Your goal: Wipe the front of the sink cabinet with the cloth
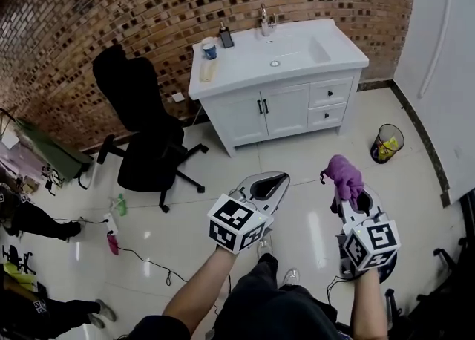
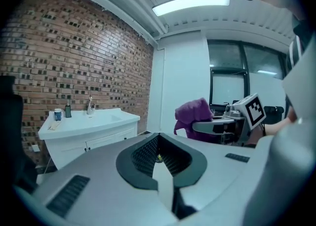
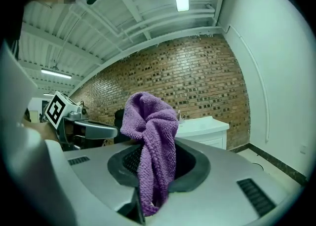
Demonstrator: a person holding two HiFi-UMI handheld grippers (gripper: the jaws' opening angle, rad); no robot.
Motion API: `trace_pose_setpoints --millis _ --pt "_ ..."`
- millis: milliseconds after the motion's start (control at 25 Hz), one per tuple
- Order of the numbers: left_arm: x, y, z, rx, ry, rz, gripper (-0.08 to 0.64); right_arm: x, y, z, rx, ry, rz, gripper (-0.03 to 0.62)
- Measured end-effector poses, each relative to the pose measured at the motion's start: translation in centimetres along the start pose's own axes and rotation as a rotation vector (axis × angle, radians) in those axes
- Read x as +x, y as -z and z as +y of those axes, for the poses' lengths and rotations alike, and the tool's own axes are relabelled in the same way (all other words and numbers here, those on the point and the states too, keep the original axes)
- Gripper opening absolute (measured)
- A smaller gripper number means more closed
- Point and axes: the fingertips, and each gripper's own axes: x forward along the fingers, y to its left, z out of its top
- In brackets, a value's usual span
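Observation:
The white sink cabinet [image 1: 286, 110] stands against the brick wall, a few steps away from me; its two doors and two drawers face me. A purple cloth [image 1: 345, 174] sticks up bunched from my right gripper [image 1: 349, 191], which is shut on it. In the right gripper view the cloth [image 3: 150, 136] hangs over the jaws and hides their tips, with the cabinet [image 3: 207, 138] behind. My left gripper [image 1: 278, 179] is held beside it, shut with nothing in it. The left gripper view has the cabinet [image 2: 94, 141] at the left and the cloth [image 2: 193, 114] at the right.
A black office chair [image 1: 145, 131] stands left of the cabinet. A wire bin [image 1: 387, 142] sits on the floor at its right. A cup [image 1: 210, 48], a bottle [image 1: 225, 36] and the faucet [image 1: 264, 21] are on the countertop. Cables and a spray bottle [image 1: 113, 240] lie at the left.

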Motion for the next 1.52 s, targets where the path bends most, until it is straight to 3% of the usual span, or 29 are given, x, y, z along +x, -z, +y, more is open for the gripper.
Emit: trace_pose_setpoints --millis 480,920,1200,1520 --pt "3.8 1.5 12.1 -0.144 0.031 -0.053 0.005 12.6 -0.4 1.3 -0.044 0.035 0.096 0.086" --pt "7.8 1.8 20.3 -0.146 0.040 -0.019 0.005 21.7 0.2 -0.2 -0.069 0.036 0.169 0.086" --pt "12.6 1.1 24.4 -0.141 -0.049 -0.024 0.005 27.7 1.4 -4.5 -0.054 -0.057 0.202 0.086" --pt "19.6 2.8 27.6 -0.092 -0.161 0.021 0.005 34.5 4.0 -11.0 -0.133 -0.211 0.226 0.086"
